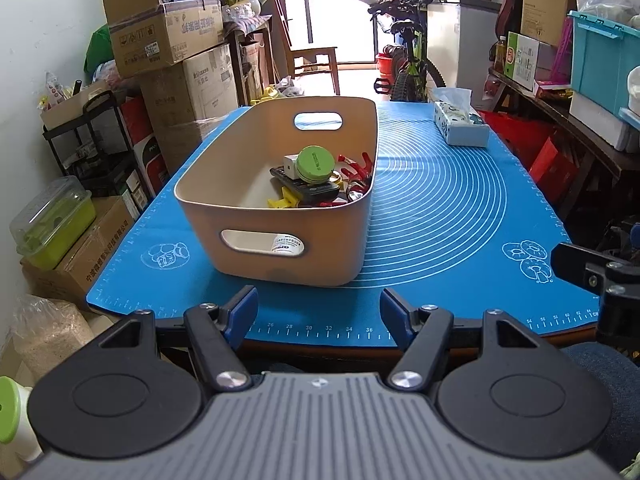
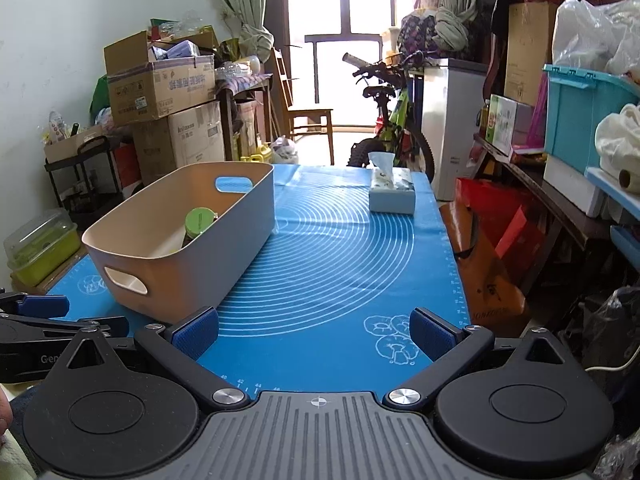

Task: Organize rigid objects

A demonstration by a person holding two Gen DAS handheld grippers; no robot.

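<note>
Blue mat [image 1: 460, 216] covers the table ahead of both hand-held grippers. We hold the left hand-held gripper [image 1: 318, 306] at the near edge of the table, its blue pads [image 1: 244, 308] spread apart with nothing between them. Just ahead of it stands a beige bin [image 1: 276, 216] with handle slots at both ends. Inside the bin, toward its far right side from that gripper, we see a green round tin [image 1: 316, 164] on top of a small heap: a white block [image 1: 291, 165], a black remote [image 1: 304, 190], red clips [image 1: 356, 172] and a yellow clip [image 1: 283, 200].

We hold the right hand-held gripper [image 2: 314, 332] over the near right part of the mat, jaws also wide and empty. From it, the bin [image 2: 172, 248] lies ahead and to the left, and only the green tin [image 2: 199, 222] shows above the rim. A tissue box [image 2: 391, 192] sits well ahead of this gripper, slightly to its right, near the far edge of the table. The left gripper's finger [image 2: 40, 306] shows at the left side of the right wrist view, beside the bin's near corner.
</note>
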